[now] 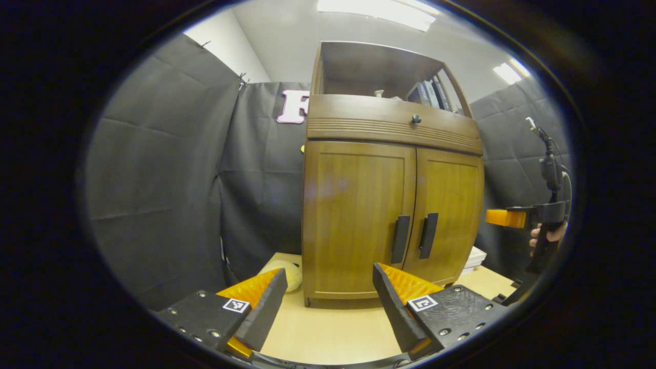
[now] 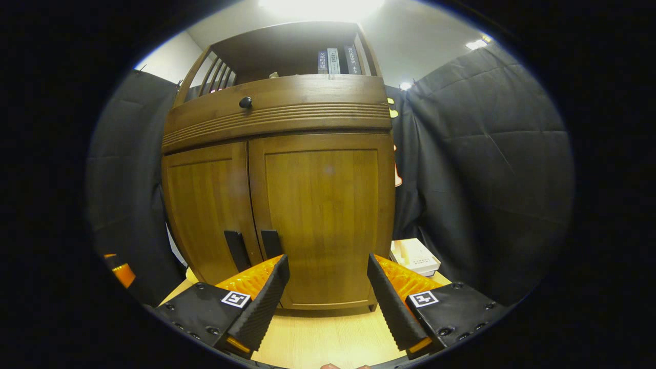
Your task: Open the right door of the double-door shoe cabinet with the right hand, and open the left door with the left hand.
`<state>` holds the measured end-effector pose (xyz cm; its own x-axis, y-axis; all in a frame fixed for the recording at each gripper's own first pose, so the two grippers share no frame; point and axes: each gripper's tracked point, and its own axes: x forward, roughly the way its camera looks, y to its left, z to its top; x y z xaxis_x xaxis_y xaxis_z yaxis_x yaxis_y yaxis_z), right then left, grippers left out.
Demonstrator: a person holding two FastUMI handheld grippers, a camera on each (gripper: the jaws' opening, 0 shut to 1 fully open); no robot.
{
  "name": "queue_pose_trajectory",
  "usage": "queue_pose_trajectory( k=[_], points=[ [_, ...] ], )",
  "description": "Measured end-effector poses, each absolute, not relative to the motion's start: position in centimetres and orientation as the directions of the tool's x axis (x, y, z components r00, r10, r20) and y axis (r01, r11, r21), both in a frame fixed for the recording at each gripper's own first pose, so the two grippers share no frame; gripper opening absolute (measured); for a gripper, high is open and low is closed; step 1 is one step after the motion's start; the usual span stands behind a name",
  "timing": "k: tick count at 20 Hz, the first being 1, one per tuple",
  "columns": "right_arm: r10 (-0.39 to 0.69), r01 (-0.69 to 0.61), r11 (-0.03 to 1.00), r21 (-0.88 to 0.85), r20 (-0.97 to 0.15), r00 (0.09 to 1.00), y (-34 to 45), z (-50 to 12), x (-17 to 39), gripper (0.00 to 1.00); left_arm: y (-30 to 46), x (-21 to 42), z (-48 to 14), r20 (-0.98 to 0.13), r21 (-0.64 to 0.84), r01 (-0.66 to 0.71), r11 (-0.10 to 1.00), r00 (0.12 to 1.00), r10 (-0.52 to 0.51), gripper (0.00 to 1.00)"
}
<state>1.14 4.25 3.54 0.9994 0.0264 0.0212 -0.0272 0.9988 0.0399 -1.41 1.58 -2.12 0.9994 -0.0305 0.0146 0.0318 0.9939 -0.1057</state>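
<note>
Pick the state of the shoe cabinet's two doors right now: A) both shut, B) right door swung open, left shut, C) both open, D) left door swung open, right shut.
A: in the left gripper view the left door and right door sit flush side by side, their handles next to each other at the centre seam, and both the left gripper and right gripper are open, short of the cabinet.

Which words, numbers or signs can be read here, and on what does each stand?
Book spines on the open top shelf of the cabinet: printed characters, too small to read.
White box beside the cabinet: small print, too blurred to read.
Square markers on the right claw: black-and-white patterns, no words.
</note>
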Motion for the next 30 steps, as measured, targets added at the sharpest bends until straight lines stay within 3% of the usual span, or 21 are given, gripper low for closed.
queue_pose_trajectory(
  k=[14, 30],
  points=[
    [0.128, -0.131, 0.991, 0.032, 0.082, 0.988, 9.8, 7.4, 8.1, 0.96, 2.7, -2.8, -3.9, -0.046, -0.153, -0.072, 0.986, 0.997, 0.066, 0.96],
    [0.147, -0.151, 0.988, -0.033, -0.094, 0.985, 13.3, 1.4, 14.2, 0.94, 2.4, -2.6, -4.5, -0.093, -0.144, -0.099, 0.985, 0.992, 0.086, 0.97]
  ],
)
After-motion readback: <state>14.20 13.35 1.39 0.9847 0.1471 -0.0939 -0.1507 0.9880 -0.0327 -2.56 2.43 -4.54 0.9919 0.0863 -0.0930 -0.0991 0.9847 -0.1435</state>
